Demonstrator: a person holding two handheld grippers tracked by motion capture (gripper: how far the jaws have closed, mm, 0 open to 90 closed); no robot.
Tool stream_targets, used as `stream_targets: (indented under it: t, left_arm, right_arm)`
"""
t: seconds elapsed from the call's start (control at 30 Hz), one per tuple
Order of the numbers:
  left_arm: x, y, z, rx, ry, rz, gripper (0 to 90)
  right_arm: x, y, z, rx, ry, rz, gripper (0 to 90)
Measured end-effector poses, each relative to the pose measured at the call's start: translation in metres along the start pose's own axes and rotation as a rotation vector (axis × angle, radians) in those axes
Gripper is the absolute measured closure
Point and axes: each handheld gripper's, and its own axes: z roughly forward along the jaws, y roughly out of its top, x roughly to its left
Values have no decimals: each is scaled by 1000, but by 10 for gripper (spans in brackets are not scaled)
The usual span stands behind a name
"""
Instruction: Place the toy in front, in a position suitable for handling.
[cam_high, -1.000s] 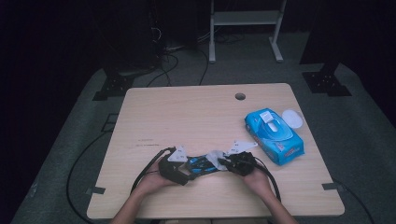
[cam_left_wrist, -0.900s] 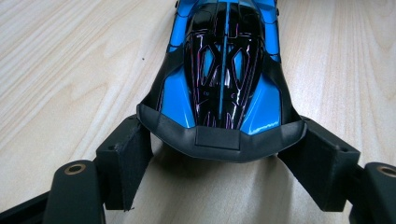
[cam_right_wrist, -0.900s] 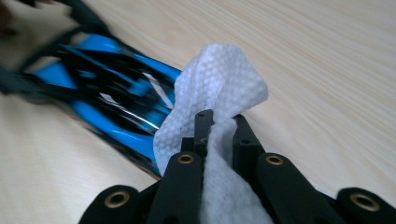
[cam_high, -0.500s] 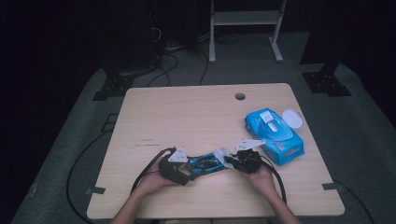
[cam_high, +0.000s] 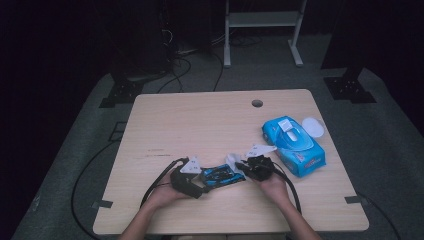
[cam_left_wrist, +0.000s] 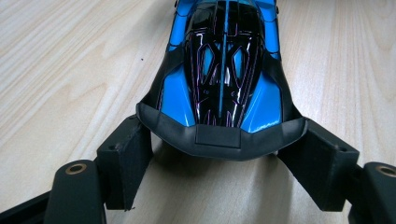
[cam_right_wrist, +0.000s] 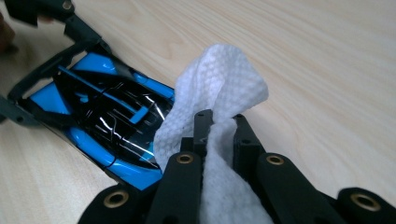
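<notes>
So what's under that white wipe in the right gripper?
The wipe lies over one end of the blue toy car, pinched by the right gripper. That end stays hidden beneath it.

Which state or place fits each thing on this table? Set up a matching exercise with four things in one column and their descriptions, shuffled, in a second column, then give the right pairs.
Things:
1. toy car
2. wet wipe
3. wipes pack
4. left tongs

Descriptions:
A. lies at the table's right side, lid open
B. straddle the car's dark end
C. blue and black, between the two hands
D. white, pinched in the right tongs

Pairs: 1-C, 2-D, 3-A, 4-B
</notes>
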Motion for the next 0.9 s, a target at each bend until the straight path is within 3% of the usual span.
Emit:
stream_targets:
  t: [0.1,0.17,0.27,0.37,0.43,0.47,0.53,0.6,0.67,0.73,0.8,0.9]
  left_arm:
    - [0,0,0,1,1,3,261]
    - [-1,0,0,5,6,6,261]
    - [-1,0,-1,9,4,6,261]
    - [-1,0,-2,13,4,7,261]
    - [0,-1,-1,8,1,10,262]
    - [0,-1,-1,6,-1,10,262]
    - [0,-1,0,2,-2,8,262]
    - [0,-1,0,3,0,10,262]
    - [0,-1,-1,5,0,8,262]
    - [0,-1,-1,9,2,11,262]
    - [-1,-1,-1,11,5,10,261]
    - [0,-1,-1,10,4,9,262]
  right_arm:
    - [6,2,0,5,-21,-37,830]
    - [15,9,4,-21,22,-49,830]
    - [22,19,14,-23,30,-97,830]
    - [17,19,16,2,0,-108,834]
    - [10,14,11,-10,-6,-99,833]
    - [6,10,7,8,-44,-103,832]
    - [0,4,3,29,-63,-90,832]
    - [-2,2,2,21,-51,-52,832]
    - [-1,2,3,14,-49,-65,833]
    - [8,9,8,-19,-4,-60,832]
    - [16,13,13,-29,-1,-99,832]
    - [14,14,14,-22,7,-99,833]
